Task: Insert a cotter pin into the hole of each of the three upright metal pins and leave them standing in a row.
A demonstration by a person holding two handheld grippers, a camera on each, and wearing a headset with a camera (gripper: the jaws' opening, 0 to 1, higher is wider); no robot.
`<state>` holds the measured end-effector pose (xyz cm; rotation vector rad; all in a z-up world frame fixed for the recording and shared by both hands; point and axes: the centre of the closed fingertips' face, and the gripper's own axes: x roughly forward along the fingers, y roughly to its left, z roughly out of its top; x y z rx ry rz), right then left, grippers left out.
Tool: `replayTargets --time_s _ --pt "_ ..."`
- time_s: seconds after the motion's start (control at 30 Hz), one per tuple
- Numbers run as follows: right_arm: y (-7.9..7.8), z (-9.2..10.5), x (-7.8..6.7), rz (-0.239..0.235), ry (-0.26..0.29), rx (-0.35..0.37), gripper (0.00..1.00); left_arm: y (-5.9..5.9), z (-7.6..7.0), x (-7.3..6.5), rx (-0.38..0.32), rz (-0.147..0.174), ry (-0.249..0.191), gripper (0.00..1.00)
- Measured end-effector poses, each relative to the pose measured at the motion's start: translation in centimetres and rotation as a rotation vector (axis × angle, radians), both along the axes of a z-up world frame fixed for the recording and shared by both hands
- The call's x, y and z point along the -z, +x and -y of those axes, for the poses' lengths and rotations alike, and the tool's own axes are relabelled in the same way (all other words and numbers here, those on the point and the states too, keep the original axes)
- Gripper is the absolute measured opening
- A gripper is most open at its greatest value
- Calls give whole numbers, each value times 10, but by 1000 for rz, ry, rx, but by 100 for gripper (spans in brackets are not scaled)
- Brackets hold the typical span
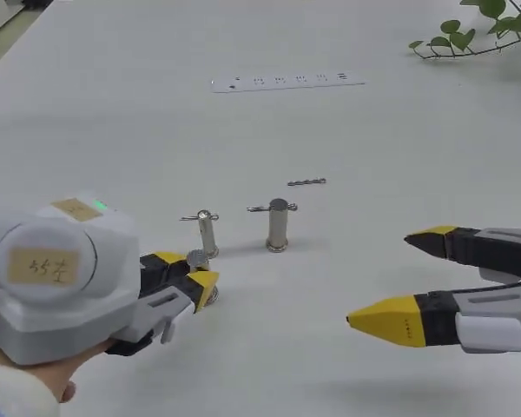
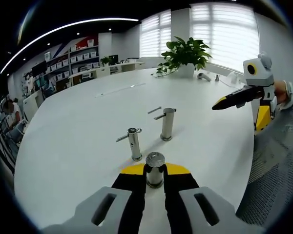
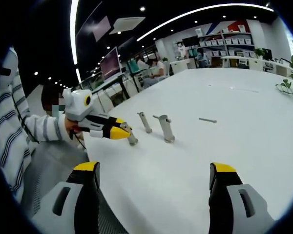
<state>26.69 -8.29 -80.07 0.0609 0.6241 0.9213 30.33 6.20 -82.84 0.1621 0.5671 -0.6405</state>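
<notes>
White table (image 1: 113, 139), metal pins (image 1: 278, 224), power strip (image 1: 286, 82)

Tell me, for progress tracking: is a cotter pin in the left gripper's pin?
Out: the pin in the left gripper shows none; a loose cotter pin lies on the table.

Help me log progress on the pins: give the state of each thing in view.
Thick metal pin: upright, cotter pin through its hole.
Thin metal pin: upright, a cotter pin through its hole too.
Third metal pin: upright, clamped, no cotter pin seen in it.
Loose cotter pin: lying flat on the table.
Left tool: shut on the third metal pin.
Right tool: open, empty.
</notes>
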Motion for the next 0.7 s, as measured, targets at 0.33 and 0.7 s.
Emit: replayTargets --time_s 0.33,0.7 --pt "-1 3 3 -12 -9 1 94 -5 1 -6 33 -45 -33 19" --pt "-1 4 3 -16 -18 2 94 -18 1 -11 164 -41 -31 48"
